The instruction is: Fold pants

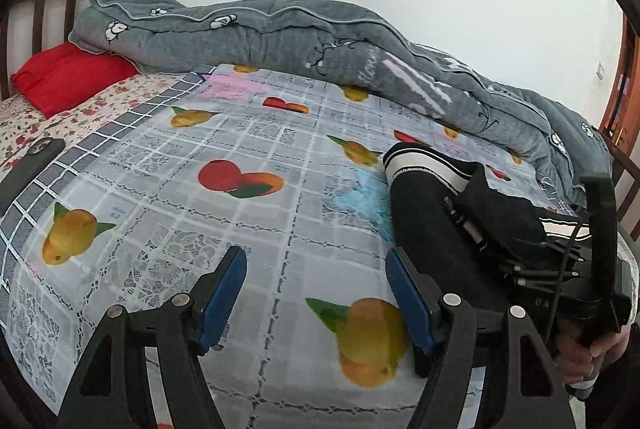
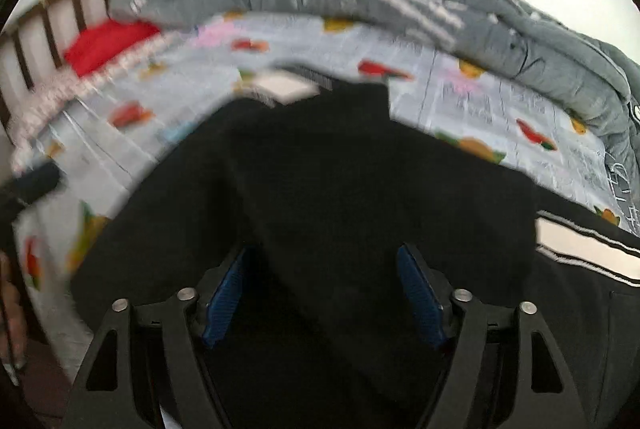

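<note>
Gathering the black striped pants (image 2: 340, 189) on the fruit-print bedsheet (image 1: 240, 149) goes best low: right gripper (image 2: 324, 289) and left gripper (image 1: 316, 293), fingers apart, clamp nothing yet.

left gripper (image 1: 316, 297) tilts downward, jaws apart; right gripper (image 2: 324, 293) pitches steeper, jaws also apart.

My jaws stand apart over the black pants (image 2: 340, 169), which lie on the fruit-print bed sheet (image 2: 480, 101); view blurred.
</note>
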Motion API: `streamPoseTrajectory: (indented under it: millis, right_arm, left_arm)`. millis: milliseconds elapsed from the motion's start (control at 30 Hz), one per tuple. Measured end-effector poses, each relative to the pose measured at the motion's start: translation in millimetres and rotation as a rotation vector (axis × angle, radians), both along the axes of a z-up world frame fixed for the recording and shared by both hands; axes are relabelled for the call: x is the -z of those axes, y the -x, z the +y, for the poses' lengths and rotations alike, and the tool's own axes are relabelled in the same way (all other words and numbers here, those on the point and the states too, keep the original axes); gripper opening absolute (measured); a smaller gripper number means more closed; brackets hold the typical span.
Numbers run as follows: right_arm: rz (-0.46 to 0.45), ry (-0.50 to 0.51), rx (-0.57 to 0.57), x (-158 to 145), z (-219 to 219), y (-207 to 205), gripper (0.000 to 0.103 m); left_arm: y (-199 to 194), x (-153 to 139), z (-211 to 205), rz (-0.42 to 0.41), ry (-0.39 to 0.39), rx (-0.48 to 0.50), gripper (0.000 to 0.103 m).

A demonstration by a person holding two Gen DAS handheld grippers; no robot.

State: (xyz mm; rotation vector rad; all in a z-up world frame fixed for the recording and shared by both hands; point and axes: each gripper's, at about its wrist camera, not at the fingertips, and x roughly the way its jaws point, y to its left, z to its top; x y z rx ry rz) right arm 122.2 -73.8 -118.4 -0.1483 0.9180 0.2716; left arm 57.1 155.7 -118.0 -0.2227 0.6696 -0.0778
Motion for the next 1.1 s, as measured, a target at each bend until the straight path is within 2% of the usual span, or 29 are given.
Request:
streamPoseTrajectory:
  millis: [33,67,133,200,233,300,367,433,500,533,567,700,733,833,967,1000,1033,1100]
  right_arm:
    - [-0.002,-0.004,-0.002,-3,-1,1,0.022]
    - [-0.026,0.002,0.017,-11,-7,3,0.016]
    - [-0.118,-0.077,0.065,-38,-34,13,0.015]
    - [-0.150,-0.144,0.134,-55,-70,13,0.015]
    - [-0.140,-0.131,0.181,-55,-89,8,0.015]
    - [-0.097,-0.066,0.284,-45,-116,-2,0.017]
    - [-0.012,-0.108,0.333,-35,-145,-4,0.018]
    - [0.003,-0.177,0.344,-34,-160,4,0.021]
    - [0.000,-0.210,0.333,-37,-166,19,0.036]
    - [-0.008,-0.229,0.321,-38,-166,27,0.048]
    - [-0.010,-0.247,0.315,-39,-166,32,0.053]
    - [0.044,-0.406,0.270,-32,-161,47,0.055]
    - [0.064,-0.410,0.261,-27,-157,48,0.057]
    - [0.131,-0.376,0.257,-4,-144,48,0.057]
    - [0.120,-0.365,0.246,1,-136,47,0.057]
    - [0.125,-0.383,0.247,0,-138,47,0.053]
    - [0.135,-0.410,0.242,0,-140,47,0.036]
    - [0.155,-0.434,0.246,1,-143,46,0.034]
  left_arm:
    - [-1,1,0,0.003,0.000,-0.002,0.070]
    - [-3,2,0,0.007,-0.001,-0.004,0.070]
    - [-3,2,-1,0.008,-0.001,-0.001,0.070]
    - [-5,3,-3,0.010,-0.003,0.006,0.070]
    - [-6,3,-5,0.011,-0.004,0.010,0.070]
    - [-9,2,-10,0.010,-0.006,0.017,0.070]
    - [-12,0,-15,0.003,-0.003,0.027,0.070]
    - [-12,-3,-20,-0.004,-0.005,0.035,0.070]
    - [-14,-4,-26,-0.004,-0.007,0.043,0.070]
    - [-15,-4,-28,-0.002,-0.009,0.045,0.070]
    - [-15,-4,-32,0.001,-0.014,0.049,0.070]
    - [-14,-5,-39,0.007,-0.025,0.060,0.070]
    - [-13,-5,-40,0.009,-0.026,0.062,0.070]
    - [-9,-6,-44,0.009,-0.024,0.078,0.070]
    - [7,-2,-50,0.004,-0.019,0.168,0.070]
    - [12,1,-52,0.009,-0.020,0.194,0.070]
    - [17,3,-55,0.013,-0.020,0.218,0.070]
    - [28,8,-61,0.018,-0.026,0.261,0.070]
